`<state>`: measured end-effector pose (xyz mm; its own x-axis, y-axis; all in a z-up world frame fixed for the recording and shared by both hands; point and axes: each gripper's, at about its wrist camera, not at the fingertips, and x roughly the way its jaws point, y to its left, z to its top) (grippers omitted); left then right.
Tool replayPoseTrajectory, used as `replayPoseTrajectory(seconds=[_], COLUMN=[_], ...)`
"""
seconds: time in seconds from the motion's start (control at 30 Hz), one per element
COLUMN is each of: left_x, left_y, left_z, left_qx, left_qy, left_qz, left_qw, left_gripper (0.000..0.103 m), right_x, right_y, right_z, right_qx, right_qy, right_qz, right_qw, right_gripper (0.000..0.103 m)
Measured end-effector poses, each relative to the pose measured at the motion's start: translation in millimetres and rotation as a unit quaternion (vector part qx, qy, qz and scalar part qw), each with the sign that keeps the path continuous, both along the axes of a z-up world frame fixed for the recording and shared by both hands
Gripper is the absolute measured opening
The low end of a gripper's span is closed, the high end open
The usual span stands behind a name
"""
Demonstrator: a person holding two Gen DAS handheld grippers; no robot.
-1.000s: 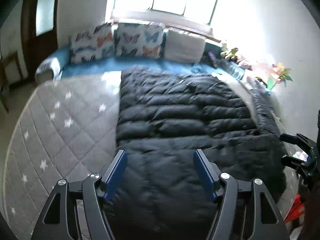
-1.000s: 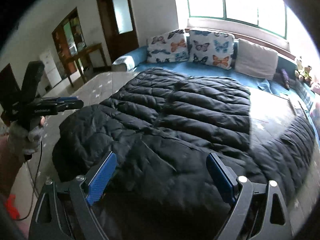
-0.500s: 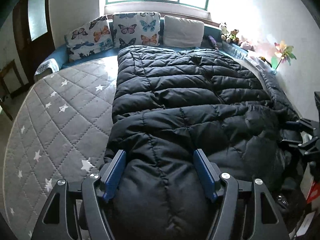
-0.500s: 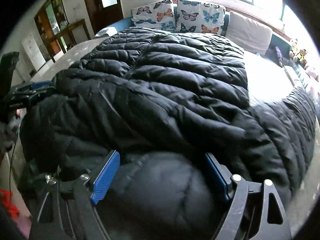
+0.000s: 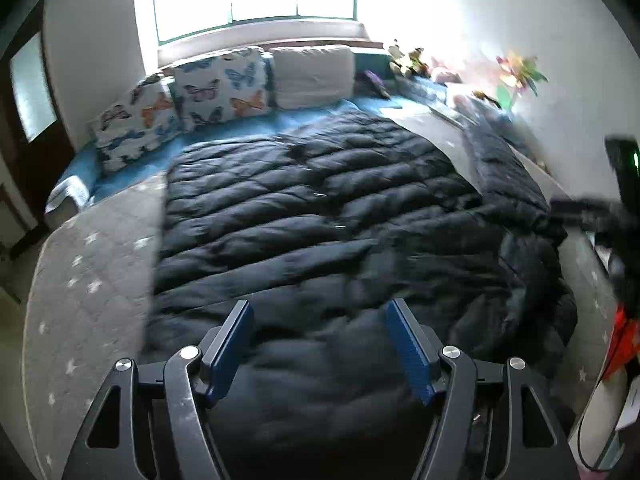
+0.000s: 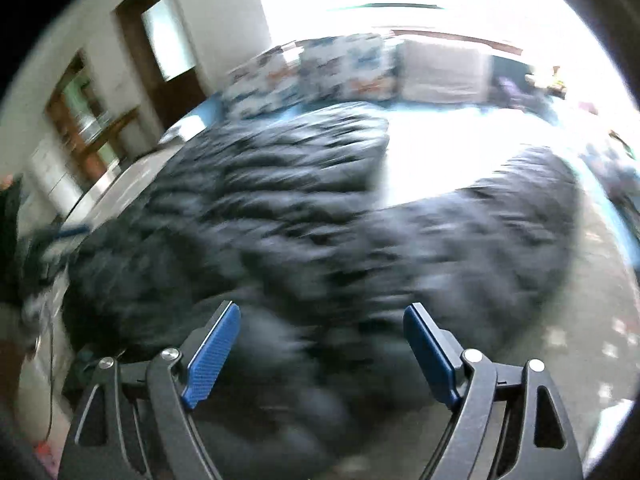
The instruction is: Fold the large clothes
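Observation:
A large black quilted down coat (image 5: 312,216) lies spread over the bed, one sleeve (image 5: 508,176) stretched along the right side. My left gripper (image 5: 320,320) is open, its blue pads over the coat's near hem, holding nothing. In the right wrist view the coat (image 6: 280,216) is blurred by motion. My right gripper (image 6: 320,324) is open above the coat's near edge, empty. The right gripper also shows at the right edge of the left wrist view (image 5: 592,212).
The bed has a grey star-quilted cover (image 5: 84,280) bare on the left. Butterfly pillows (image 5: 216,88) and a white pillow (image 5: 312,76) line the headboard under a bright window. Toys and flowers (image 5: 516,76) sit at the right wall. A door (image 6: 168,52) is left.
Both grippers have pulled back and lifted from the coat's near hem, which bulged between the jaws half a second ago. The right view now swings fast and blurs.

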<state>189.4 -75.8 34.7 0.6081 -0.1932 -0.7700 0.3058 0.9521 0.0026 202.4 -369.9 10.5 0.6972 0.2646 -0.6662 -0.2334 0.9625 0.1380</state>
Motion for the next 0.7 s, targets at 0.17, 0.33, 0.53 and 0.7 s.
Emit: replayPoseTrajectory(seconds=[0.17,0.33,0.53,0.7], left_x=[17,28,31,40], left_y=[-51,-95,-145,-169], left_z=[-23,-42,-47,-46], left_qx=[0.004,0.002,0.008,-0.005], left_qy=[0.037,0.061,0.061,0.067], left_qz=[-0.043,-0.079,-0.142,-0.173], left_qw=[0.9984,0.995,0.988,0.9827], left_gripper=[0.064,0.055,0.035,0.029], right_x=[16,38,68,91], right_y=[-89,-148,-174,-182], right_z=[-2,-24,-50,-54], right_qx=[0.033,0.088,0.17,0.221], right_qy=[0.01,0.039,0.064,0.054], right_qz=[-0.104,-0.159,-0.166,-0.162], right_qw=[0.994,0.983,0.969,0.96], right_gripper=[0.091,0.086,0.077,0.075])
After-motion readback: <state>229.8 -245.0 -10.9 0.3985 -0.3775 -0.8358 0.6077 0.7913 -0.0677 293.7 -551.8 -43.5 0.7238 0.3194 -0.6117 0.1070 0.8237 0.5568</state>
